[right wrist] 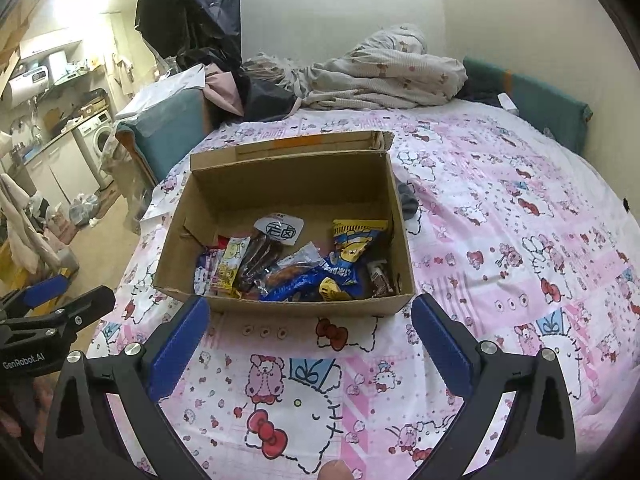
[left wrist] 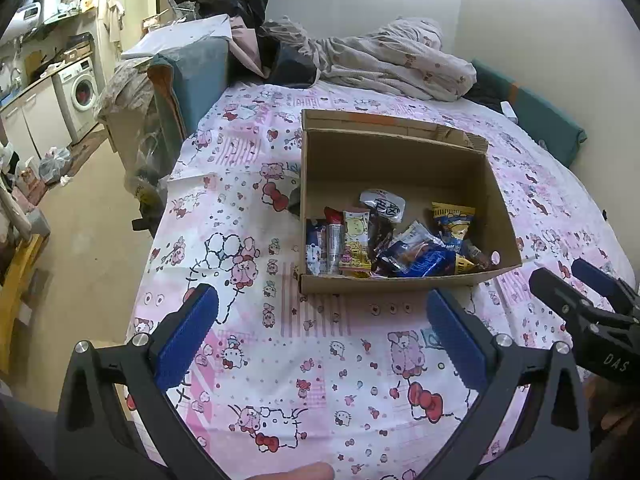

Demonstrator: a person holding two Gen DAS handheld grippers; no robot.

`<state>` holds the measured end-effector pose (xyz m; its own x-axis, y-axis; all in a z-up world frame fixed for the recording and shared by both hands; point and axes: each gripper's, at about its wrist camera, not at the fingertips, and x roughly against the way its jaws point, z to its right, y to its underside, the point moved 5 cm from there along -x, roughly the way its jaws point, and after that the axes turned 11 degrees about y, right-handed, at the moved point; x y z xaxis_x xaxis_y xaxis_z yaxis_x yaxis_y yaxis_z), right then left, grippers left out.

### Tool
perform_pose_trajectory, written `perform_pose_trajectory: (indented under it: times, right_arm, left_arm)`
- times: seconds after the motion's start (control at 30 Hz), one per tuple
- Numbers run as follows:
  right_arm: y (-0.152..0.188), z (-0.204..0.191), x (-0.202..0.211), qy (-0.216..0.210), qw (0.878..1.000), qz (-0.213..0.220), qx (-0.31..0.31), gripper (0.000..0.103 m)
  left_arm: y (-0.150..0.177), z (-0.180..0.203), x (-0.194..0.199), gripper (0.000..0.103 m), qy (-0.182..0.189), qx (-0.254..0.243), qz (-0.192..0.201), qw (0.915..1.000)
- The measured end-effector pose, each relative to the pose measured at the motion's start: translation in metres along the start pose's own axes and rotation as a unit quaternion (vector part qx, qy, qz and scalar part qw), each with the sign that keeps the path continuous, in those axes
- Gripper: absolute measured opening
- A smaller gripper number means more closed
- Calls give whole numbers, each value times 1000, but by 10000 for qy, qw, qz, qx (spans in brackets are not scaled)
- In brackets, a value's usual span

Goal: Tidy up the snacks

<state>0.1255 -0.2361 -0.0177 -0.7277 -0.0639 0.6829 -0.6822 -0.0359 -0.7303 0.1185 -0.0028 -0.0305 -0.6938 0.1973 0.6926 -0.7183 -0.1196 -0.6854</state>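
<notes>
An open cardboard box [left wrist: 400,148] stands on a bed with a pink cartoon sheet [left wrist: 304,360]. Several snack packets [left wrist: 392,244] lie along its near wall, among them a yellow packet [left wrist: 454,218] and a white round packet [left wrist: 382,205]. The box also shows in the right wrist view [right wrist: 288,176] with the snack packets [right wrist: 288,264]. My left gripper [left wrist: 320,340] is open and empty above the sheet, in front of the box. My right gripper [right wrist: 310,344] is open and empty, also just in front of the box. The right gripper shows at the right edge of the left wrist view [left wrist: 576,292].
A crumpled blanket [left wrist: 392,60] and dark clothes [left wrist: 288,64] lie at the bed's far end. A teal headboard [left wrist: 536,116] runs along the wall at the right. To the left are the floor, a teal chair [left wrist: 192,80] and a washing machine [left wrist: 82,90].
</notes>
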Motion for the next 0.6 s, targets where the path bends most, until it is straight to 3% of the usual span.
perform_pose_trajectory:
  times: [0.6]
  right_arm:
    - [-2, -3, 2, -20, 10000, -16, 45, 103]
  left_arm:
    - [0, 2, -1, 103, 17, -14, -35, 10000]
